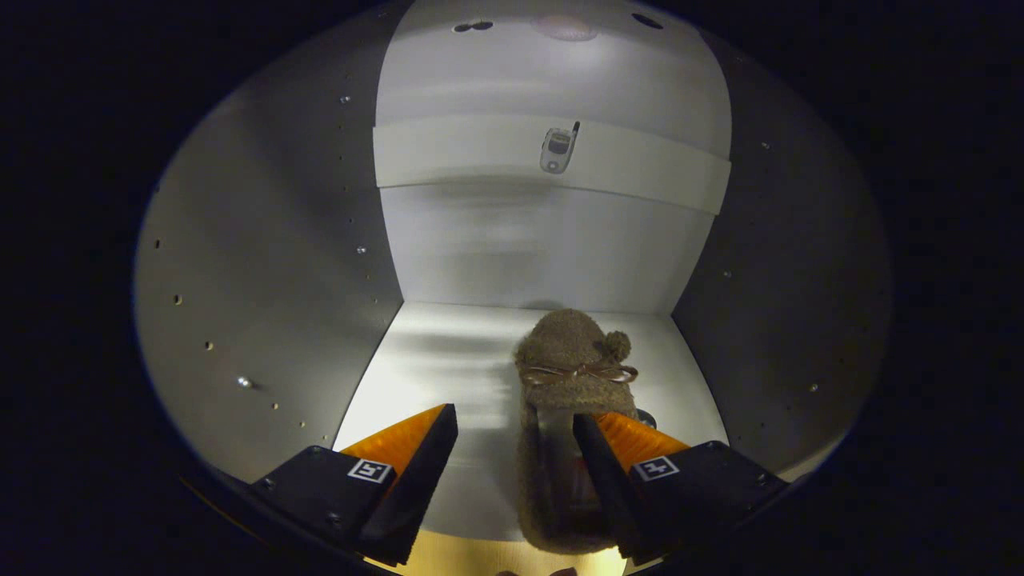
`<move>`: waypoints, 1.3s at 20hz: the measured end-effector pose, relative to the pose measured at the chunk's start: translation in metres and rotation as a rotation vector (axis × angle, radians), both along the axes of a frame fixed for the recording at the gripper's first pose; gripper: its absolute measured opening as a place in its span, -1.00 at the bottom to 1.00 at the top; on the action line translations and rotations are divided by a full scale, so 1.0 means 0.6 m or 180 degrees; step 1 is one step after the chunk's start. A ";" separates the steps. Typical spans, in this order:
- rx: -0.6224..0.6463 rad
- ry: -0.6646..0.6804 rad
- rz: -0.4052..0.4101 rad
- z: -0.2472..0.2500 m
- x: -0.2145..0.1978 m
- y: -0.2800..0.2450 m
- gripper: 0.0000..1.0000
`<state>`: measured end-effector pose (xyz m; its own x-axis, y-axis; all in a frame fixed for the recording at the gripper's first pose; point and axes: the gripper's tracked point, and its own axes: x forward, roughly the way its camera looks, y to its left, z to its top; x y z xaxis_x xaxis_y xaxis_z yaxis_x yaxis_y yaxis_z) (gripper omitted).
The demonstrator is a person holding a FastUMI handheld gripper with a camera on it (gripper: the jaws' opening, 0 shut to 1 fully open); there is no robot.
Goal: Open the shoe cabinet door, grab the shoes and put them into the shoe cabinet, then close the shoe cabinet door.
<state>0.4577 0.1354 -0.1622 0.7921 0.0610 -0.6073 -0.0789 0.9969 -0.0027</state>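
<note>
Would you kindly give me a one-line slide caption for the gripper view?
Open tool inside the cabinet, a fuzzy brown slipper on the shelf between its fingers, touching the right one.

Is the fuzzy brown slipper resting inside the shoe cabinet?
Yes, the slipper lies on the cabinet floor between its side walls, with the open tool around its heel.
</note>
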 end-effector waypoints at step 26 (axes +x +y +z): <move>0.0398 -0.1880 -0.0015 0.260 -0.515 -0.055 0.96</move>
